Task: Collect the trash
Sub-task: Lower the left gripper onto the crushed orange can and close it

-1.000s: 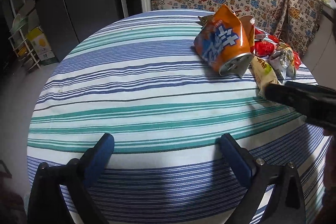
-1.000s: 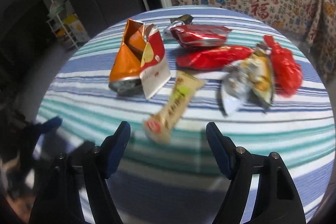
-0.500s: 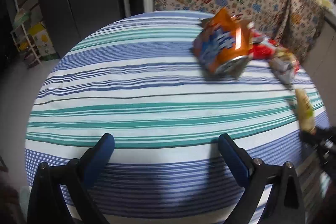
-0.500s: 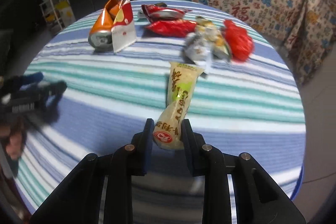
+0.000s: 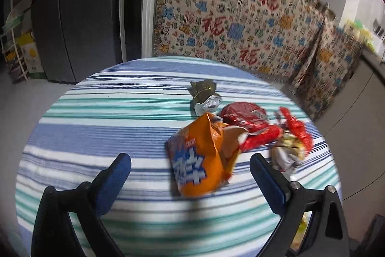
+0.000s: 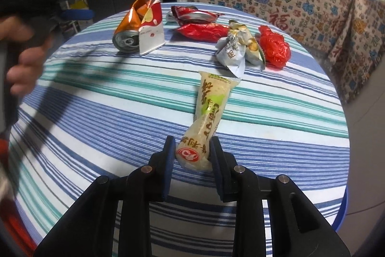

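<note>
In the right wrist view my right gripper [image 6: 192, 155] has its pads on the near end of a long pale yellow-green snack wrapper [image 6: 211, 110], which stretches away over the striped tablecloth [image 6: 96, 112]. Its jaws are easing open slightly while the wrapper stays pinched between them. My left gripper [image 5: 191, 172] is open above the table. An orange snack bag [image 5: 197, 160] lies just beyond it, framed between its blue fingers [image 5: 118, 172], untouched. That orange bag [image 6: 139, 23] sits at the far left of the trash pile.
Red wrappers [image 6: 202, 31], a silver wrapper [image 6: 235, 49] and a crumpled red bag [image 6: 274, 47] lie across the far side of the round table. A person's hand [image 6: 26, 57] holds the left gripper at the left. A patterned cloth [image 5: 240, 23] hangs behind, and a dark fridge [image 5: 79, 16] stands at the left.
My right gripper closed on the pale wrapper and drew it toward the near edge. My left gripper rose and swung right, so the orange bag now sits between its fingers in view.
</note>
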### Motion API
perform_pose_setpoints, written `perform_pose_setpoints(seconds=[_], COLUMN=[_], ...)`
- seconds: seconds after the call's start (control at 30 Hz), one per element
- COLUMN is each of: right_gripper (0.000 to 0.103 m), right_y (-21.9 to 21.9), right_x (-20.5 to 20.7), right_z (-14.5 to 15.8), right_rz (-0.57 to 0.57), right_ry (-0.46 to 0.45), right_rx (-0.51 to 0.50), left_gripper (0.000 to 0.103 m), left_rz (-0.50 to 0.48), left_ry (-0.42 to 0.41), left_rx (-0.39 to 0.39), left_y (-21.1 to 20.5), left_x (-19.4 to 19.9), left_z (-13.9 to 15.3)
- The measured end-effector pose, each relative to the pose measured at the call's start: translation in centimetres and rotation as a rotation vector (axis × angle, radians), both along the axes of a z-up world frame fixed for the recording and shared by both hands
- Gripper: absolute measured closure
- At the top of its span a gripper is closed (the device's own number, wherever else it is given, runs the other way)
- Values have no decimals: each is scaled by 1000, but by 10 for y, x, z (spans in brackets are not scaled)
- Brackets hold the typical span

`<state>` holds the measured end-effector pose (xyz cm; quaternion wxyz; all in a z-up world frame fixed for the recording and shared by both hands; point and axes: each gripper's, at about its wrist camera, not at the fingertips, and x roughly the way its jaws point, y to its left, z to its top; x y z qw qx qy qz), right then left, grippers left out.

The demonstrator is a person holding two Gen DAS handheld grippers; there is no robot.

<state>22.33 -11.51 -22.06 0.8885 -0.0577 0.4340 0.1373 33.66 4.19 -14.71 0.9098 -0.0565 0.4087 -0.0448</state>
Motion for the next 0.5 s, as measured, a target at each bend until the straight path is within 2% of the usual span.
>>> perform_pose_setpoints(seconds=[0.03, 0.07, 0.13, 0.2, 0.33, 0.5], right_gripper=[73, 73, 73, 73, 73, 73], right_y=[0, 0, -1, -1, -7, -11], right_x=[0, 0, 0, 0, 0, -4], right_z=[0, 0, 0, 0, 5, 15], right_rz=[1, 1, 1, 5, 4, 17], right_ry=[-1, 0, 3, 5, 11, 1], right_rx=[2, 4, 11, 14, 33, 35], left_gripper=[15, 41, 70, 77, 89, 90], left_rz=[-5, -15, -49, -50, -94, -163], left_ry=[1, 10, 33, 9, 22, 66], left_rx=[12, 20, -10, 0, -34, -33], left_y=[-2, -3, 1, 8, 29, 54], left_x=[5, 9, 11, 1, -26, -79], left_z=[-3, -6, -12, -7, 0, 3])
